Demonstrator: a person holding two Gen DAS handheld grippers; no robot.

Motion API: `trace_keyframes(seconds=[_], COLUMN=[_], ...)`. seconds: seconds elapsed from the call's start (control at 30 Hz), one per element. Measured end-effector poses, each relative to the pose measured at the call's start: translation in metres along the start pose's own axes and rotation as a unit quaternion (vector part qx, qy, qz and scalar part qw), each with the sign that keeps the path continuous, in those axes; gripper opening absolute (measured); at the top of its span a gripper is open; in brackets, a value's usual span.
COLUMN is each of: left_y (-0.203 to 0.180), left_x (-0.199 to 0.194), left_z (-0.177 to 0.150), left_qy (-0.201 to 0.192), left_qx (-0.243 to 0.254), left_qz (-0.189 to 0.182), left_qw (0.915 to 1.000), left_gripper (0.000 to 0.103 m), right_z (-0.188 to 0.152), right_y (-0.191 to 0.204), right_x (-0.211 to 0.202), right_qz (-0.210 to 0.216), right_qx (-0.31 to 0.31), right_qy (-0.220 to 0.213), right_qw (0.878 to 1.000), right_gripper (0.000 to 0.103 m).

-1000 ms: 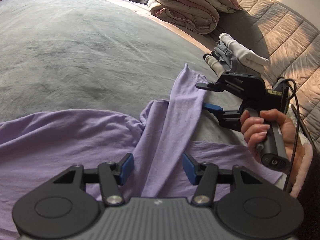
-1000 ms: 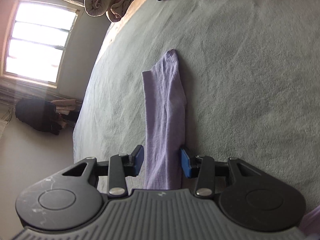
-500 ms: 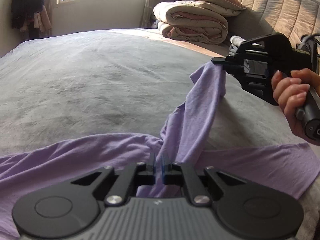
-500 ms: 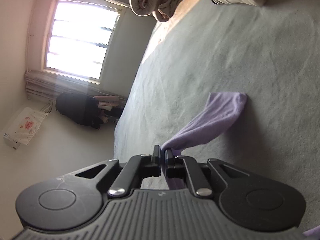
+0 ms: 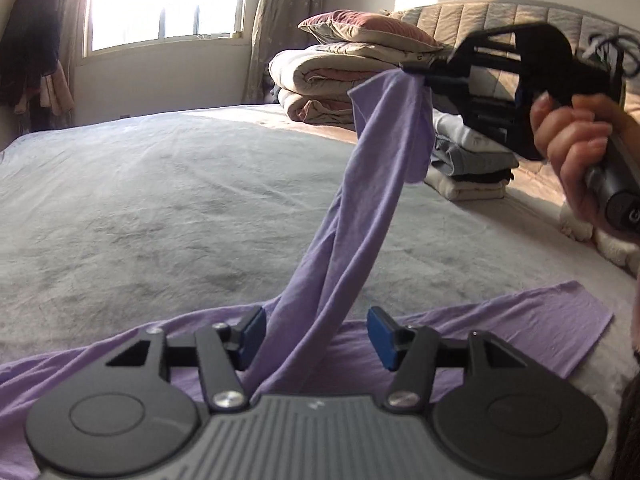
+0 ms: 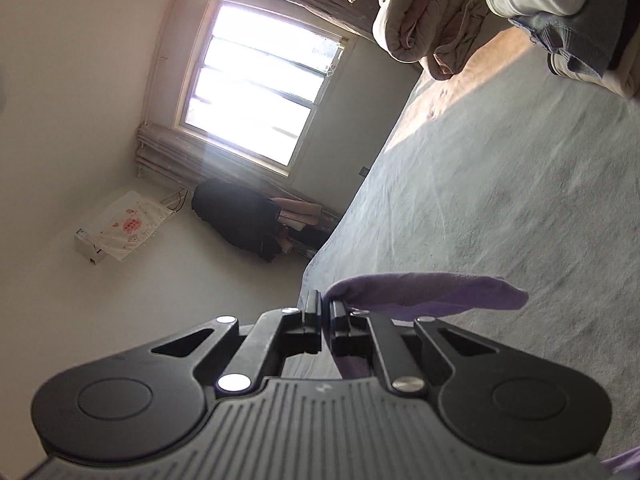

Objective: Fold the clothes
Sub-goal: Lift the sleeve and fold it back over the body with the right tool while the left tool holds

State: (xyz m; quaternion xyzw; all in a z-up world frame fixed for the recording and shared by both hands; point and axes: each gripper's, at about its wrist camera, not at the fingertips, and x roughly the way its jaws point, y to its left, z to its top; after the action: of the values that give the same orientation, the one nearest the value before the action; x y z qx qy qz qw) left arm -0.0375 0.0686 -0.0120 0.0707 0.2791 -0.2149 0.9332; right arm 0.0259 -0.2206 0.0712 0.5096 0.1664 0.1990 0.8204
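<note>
Purple garment [image 5: 500, 332] lies spread across the grey blanket [image 5: 160, 200] that covers the bed, its body flat along the near edge and 1 sleeve [image 5: 372, 208] lifted off the blanket in a slanting, twisted band. Beyond it, by the padded headboard [image 5: 500, 12], stand a pile of folded quilts [image 5: 320, 76] topped by a pillow and a smaller stack of folded clothes [image 5: 468, 160]. The right gripper [image 6: 325, 320], held in a hand [image 5: 576, 136], has its 2 jaws pinched together on the sleeve's end, which flops over to one side in the right wrist view. The left gripper [image 5: 316, 334] is opening, its blue pads [image 5: 380, 336] apart; the sleeve's lower part passes between them, touching the left pad at most.
</note>
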Motion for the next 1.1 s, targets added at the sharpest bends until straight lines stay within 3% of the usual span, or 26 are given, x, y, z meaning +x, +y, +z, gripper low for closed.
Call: trace_keyframes(seconds=[0.1, 0.13, 0.2, 0.3, 0.5, 0.63, 0.83, 1.1], left_y=[-0.008, -0.009, -0.007, 0.011, 0.042, 0.037, 0.015, 0.01], left_x=[0.008, 0.01, 0.009, -0.008, -0.041, -0.044, -0.04, -0.035], left_z=[-0.01, -0.011, -0.01, 0.001, 0.018, 0.01, -0.01, -0.031], left_qy=[0.006, 0.009, 0.01, -0.025, -0.058, -0.035, 0.005, 0.065], left_qx=[0.049, 0.061, 0.063, 0.017, -0.048, -0.04, 0.01, 0.036], left_qz=[0.041, 0.057, 0.086, 0.12, 0.099, 0.038, -0.016, -0.065], left_qw=[0.9979, 0.9965, 0.9942, 0.9923, 0.9922, 0.9979, 0.9998, 0.9951], left_gripper=[0.052, 0.028, 0.004, 0.004, 0.004, 0.005, 0.005, 0.005], right_z=[-0.003, -0.004, -0.006, -0.007, -0.01, -0.014, -0.025, -0.054], right_y=[0.01, 0.014, 0.02, 0.029, 0.045, 0.045, 0.032, -0.006], right_x=[-0.005, -0.009, -0.014, -0.019, -0.029, -0.043, -0.066, -0.077], right_qz=[0.009, 0.012, 0.016, 0.016, 0.005, -0.017, -0.055, -0.117], right_qx=[-0.023, -0.031, -0.048, -0.071, -0.128, -0.183, -0.269, -0.353], right_qy=[0.002, 0.002, -0.001, -0.004, -0.003, 0.007, 0.038, 0.136], right_qw=[1.0, 0.999, 0.999, 0.997, 0.992, 0.983, 0.961, 0.918], right_gripper=[0.008, 0.008, 0.008, 0.008, 0.008, 0.008, 0.008, 0.008])
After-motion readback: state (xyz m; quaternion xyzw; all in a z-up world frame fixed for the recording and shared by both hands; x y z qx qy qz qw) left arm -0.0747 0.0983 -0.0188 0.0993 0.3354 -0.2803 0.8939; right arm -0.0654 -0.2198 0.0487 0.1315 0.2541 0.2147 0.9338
